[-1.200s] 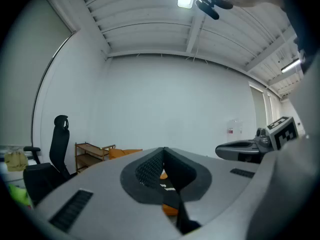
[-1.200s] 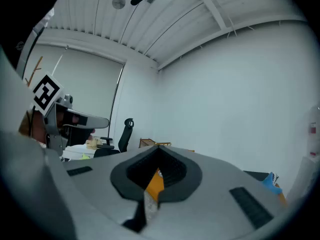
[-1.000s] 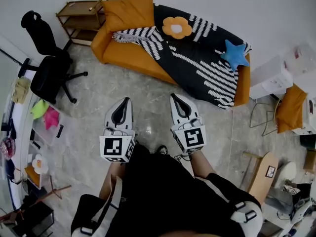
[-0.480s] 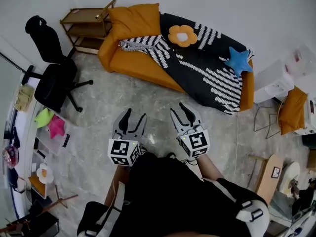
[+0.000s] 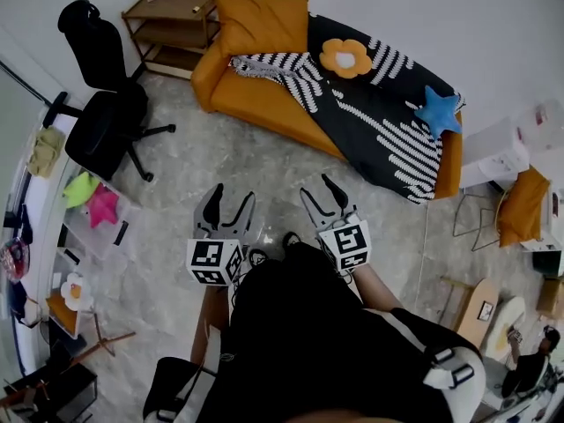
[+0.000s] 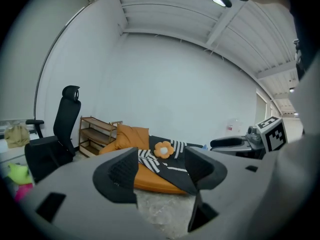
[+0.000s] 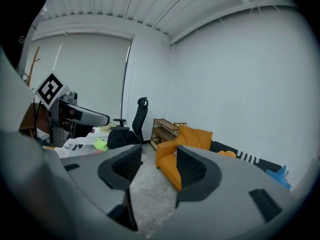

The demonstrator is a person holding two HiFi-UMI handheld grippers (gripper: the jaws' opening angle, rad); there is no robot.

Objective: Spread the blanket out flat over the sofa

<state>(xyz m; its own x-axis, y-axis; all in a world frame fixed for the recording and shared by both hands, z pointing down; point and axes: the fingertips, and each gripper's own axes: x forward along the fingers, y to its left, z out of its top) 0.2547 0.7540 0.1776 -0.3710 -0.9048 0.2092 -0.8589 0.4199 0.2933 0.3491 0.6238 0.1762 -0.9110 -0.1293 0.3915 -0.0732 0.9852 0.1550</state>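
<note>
Nearest to us, we held the left gripper (image 5: 234, 192) and the right gripper (image 5: 314, 185) side by side, low in front of our dark clothing, both pointing toward the sofa (image 5: 264, 108). Each had just been opening. In its own view the left gripper (image 6: 160, 166) showed its jaws spread with nothing between them, only floor and sofa showing through the gap. The right gripper (image 7: 152, 171) was the same, its jaws apart and empty.

Beyond the tips lay a stretch of grey marbled floor (image 5: 220, 157), well short of the sofa.

The orange sofa stood against the wall (image 5: 493, 25). The blanket (image 5: 370, 113), black with white stripes, lay on it untouched by either gripper. It covered the sofa's right part and hung over the front edge there. Its left end was bunched in folds on the seat beside an orange pillow (image 5: 263, 25). The left part of the seat was bare.

A flower cushion (image 5: 345, 58) sat on the blanket near the backrest, and a blue star cushion (image 5: 438, 111) rested on it toward the right end.

Left of the sofa stood a low wooden shelf (image 5: 172, 25), and nearer us on that side a black chair (image 5: 101, 122).
</note>
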